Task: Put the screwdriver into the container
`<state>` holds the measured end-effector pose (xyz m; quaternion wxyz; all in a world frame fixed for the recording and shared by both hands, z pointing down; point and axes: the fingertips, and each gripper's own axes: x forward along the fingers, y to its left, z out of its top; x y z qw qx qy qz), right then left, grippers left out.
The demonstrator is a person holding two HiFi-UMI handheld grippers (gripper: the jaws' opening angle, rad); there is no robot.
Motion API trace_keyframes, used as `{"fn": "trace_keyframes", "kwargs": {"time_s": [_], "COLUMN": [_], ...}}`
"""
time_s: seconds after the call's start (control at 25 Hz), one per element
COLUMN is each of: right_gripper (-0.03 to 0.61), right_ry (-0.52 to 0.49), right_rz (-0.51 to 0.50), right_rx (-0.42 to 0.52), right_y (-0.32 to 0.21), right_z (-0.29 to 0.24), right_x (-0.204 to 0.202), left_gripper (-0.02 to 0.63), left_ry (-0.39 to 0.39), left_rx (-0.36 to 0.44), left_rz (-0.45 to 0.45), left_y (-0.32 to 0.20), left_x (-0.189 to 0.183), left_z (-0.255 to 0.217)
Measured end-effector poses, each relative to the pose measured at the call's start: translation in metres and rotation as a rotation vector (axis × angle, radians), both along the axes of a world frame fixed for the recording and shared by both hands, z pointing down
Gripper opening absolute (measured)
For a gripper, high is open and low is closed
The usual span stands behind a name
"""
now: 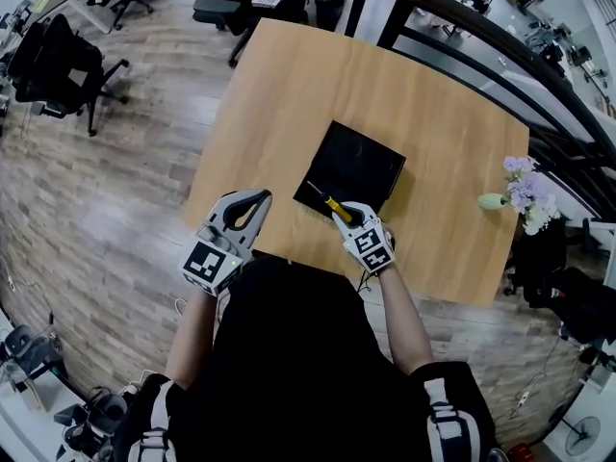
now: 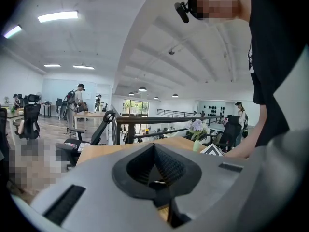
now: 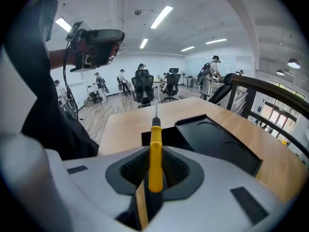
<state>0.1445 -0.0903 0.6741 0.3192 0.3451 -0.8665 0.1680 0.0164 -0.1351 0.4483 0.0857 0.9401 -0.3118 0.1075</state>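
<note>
A screwdriver [image 1: 330, 203] with a yellow handle and thin metal shaft is clamped in my right gripper [image 1: 348, 218]. Its tip points out over the near left corner of the black container [image 1: 358, 162], a shallow square tray in the middle of the wooden table [image 1: 289, 94]. In the right gripper view the screwdriver [image 3: 155, 153] stands up between the jaws of my right gripper [image 3: 155, 173], with the container [image 3: 219, 144] just beyond. My left gripper [image 1: 258, 200] hovers at the table's near left edge, shut and holding nothing. In its own view, my left gripper [image 2: 155, 177] has its pads meeting.
A small vase of purple flowers [image 1: 518, 192] stands at the table's right edge. A dark railing [image 1: 500, 46] runs behind the table on the right. Office chairs [image 1: 58, 65] stand on the wood floor to the left. My torso fills the bottom of the head view.
</note>
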Motion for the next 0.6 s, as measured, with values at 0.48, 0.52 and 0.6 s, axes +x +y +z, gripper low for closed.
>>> {"fn": "trace_keyframes", "kwargs": {"time_s": [0.48,0.52,0.6], "right_gripper": [0.084,0.086,0.084], "right_ry": [0.054,0.060,0.072], "right_rz": [-0.010,-0.007,0.002], "right_rx": [-0.074,-0.086,-0.109], "right_y": [-0.016,-0.017,-0.020], "right_z": [0.030,0.034,0.040], "right_x": [-0.005,-0.004,-0.002], "left_gripper": [0.021,0.021,0.021], "left_ry": [-0.006,0.001,0.005], "left_rx": [-0.042,-0.043,-0.045], "left_rz": [0.006,0.003,0.000], "left_y": [-0.017,-0.020,-0.025], "left_x": [-0.018,-0.019,-0.022], "left_z": [0.019,0.019,0.020]}}
